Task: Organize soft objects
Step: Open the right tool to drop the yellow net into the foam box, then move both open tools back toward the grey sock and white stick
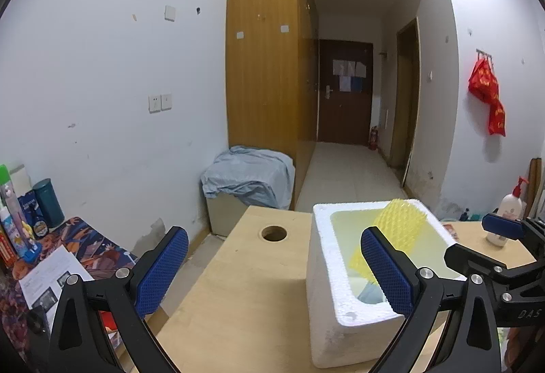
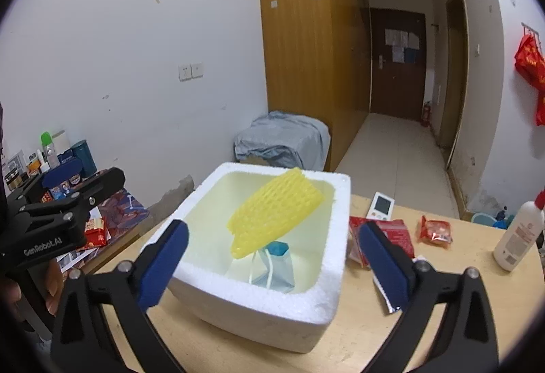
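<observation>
Though ahead of jaws, mesh [image 2: 274,211] (seemingly loose)

The yellow foam net [image 2: 272,213] hides part of the blue pouch [image 2: 276,265] beneath.

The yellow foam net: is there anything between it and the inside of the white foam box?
Nothing visible. The yellow foam net is already inside the white foam box, above a clear blue-topped bag.
</observation>
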Tool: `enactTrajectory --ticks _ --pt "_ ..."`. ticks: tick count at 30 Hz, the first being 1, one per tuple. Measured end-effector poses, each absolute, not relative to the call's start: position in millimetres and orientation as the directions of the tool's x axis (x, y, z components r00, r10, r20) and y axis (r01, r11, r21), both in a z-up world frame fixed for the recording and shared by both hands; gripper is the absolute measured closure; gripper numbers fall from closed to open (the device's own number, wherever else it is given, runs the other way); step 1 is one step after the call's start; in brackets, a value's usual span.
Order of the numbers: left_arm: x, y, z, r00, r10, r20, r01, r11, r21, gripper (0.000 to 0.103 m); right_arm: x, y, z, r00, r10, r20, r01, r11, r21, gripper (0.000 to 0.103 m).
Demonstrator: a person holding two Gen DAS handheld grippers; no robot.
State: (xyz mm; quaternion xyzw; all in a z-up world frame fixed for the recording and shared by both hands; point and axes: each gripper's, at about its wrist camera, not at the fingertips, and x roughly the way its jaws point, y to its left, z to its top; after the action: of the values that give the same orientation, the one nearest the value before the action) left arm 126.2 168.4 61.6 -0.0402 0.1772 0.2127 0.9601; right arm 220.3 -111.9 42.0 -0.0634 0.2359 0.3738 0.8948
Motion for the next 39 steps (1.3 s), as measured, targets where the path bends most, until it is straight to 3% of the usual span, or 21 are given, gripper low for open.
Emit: enactTrajectory --ticks 18,39 --pt "99.8 140.4 73.6 0.87 0.367 -0.33 -0.387 0.922 0.007 0.002 189.6 -172.0 56.9 0.682 0.623 -0.384 -0.642 0.761 0.094 0.0" --pt "55.4 51.4 93.9 0.932 0.231 -0.281 -0.23 0.972 0.037 0.0 119.2 -280.5 72.8 0.807 0.513 -0.292 -0.507 0.856 0.103 0.0"
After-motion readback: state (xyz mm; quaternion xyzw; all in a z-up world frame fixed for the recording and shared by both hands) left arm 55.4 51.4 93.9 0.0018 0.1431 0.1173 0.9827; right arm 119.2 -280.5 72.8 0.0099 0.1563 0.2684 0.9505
